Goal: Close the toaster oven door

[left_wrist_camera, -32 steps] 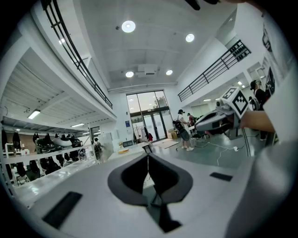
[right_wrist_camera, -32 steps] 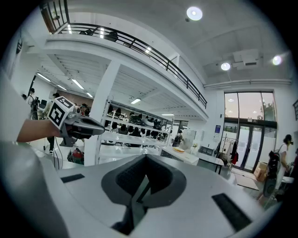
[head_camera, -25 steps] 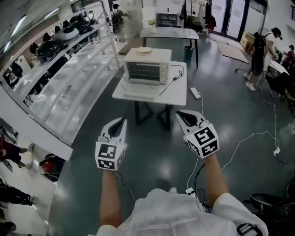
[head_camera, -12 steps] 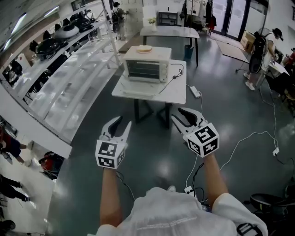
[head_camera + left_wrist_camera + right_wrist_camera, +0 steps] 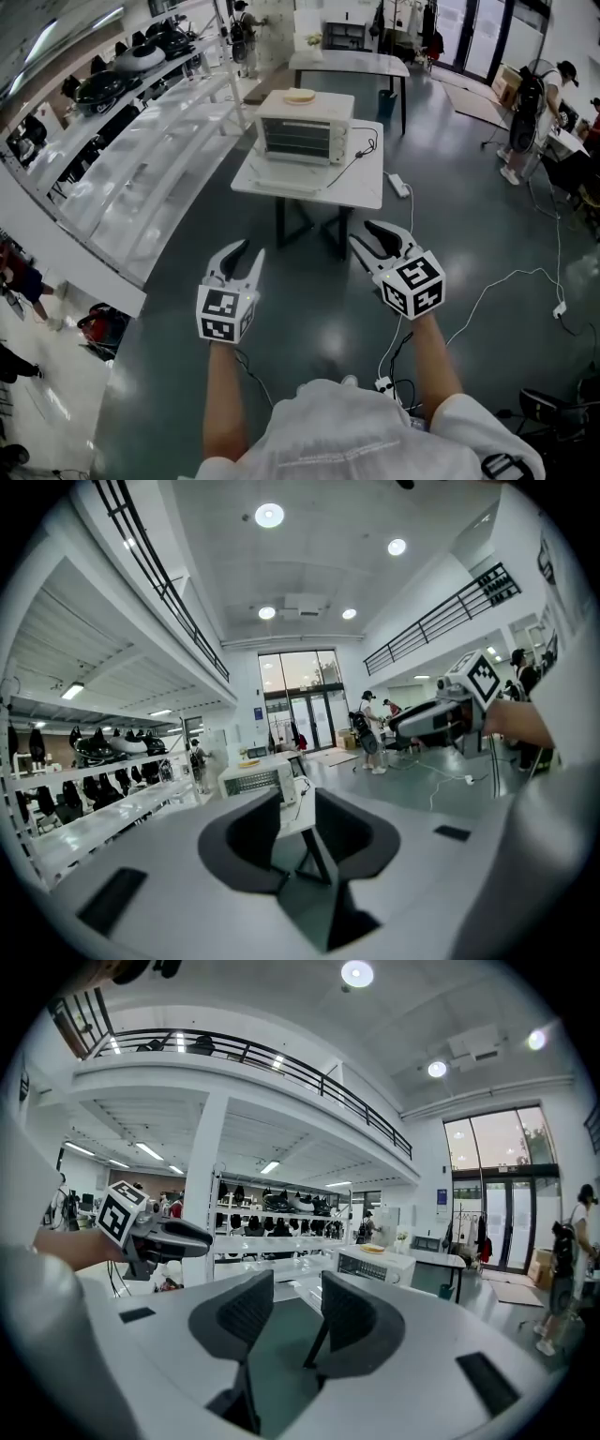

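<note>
Opening both: left tool (image 5: 248, 251) and right tool (image 5: 359, 233) jaws spreading, nothing between them, well apart from toaster oven (image 5: 300, 131) on table (image 5: 361, 186).

Left tongs (image 5: 247, 255): held out in front of the body, pointing forward, jaws opening, nothing between them.
Right tongs (image 5: 362, 234): alongside the left pair and well apart from it, tips turned slightly inward, jaws opening, nothing between them.
Left forearm (image 5: 223, 394): bare, stretched straight ahead.
Right forearm (image 5: 437, 361): bare, stretched ahead, leaning slightly inward toward the wrist.
</note>
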